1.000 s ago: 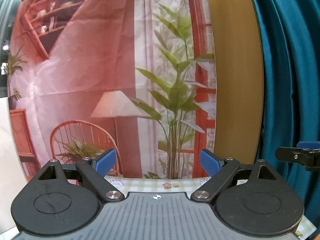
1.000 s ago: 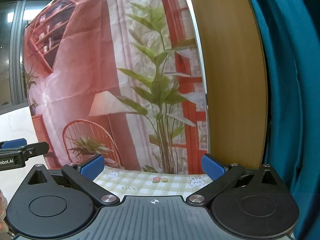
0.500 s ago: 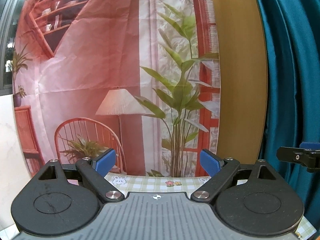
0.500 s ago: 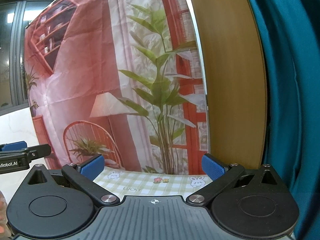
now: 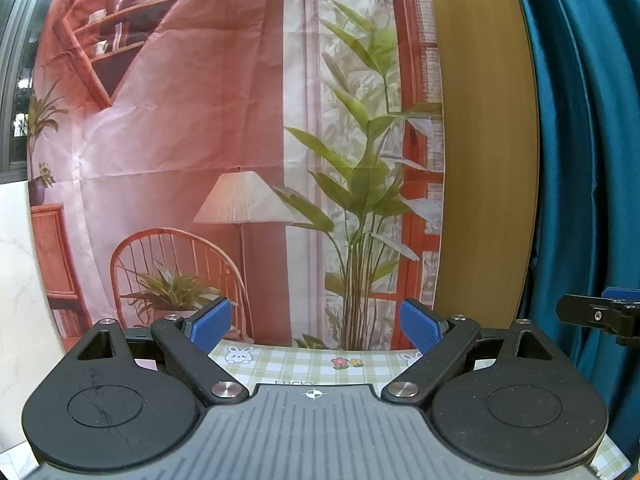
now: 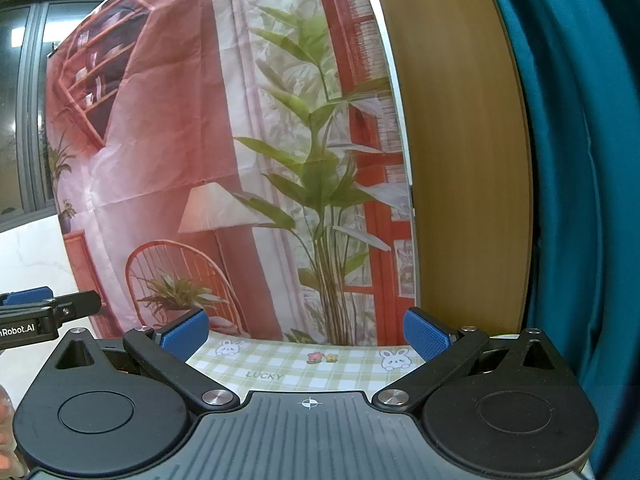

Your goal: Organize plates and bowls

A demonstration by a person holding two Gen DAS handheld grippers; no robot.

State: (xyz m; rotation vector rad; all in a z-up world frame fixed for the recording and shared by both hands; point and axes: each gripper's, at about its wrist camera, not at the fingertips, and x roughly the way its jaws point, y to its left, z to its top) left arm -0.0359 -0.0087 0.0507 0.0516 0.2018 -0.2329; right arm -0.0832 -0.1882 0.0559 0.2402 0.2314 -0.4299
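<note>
Frankly, plates and bowls: none shows in either wrist view, so you cannot tell which way they lie or which hand is nearer.
Likely direction: probably below the frames, since both cameras face the printed backdrop over the far edge of the checked tablecloth.
Left gripper: jaws wide apart, nothing between your blue pads.
Right gripper: also spread wide and empty, level beside the left.
Next: tilt down before you reach.
</note>
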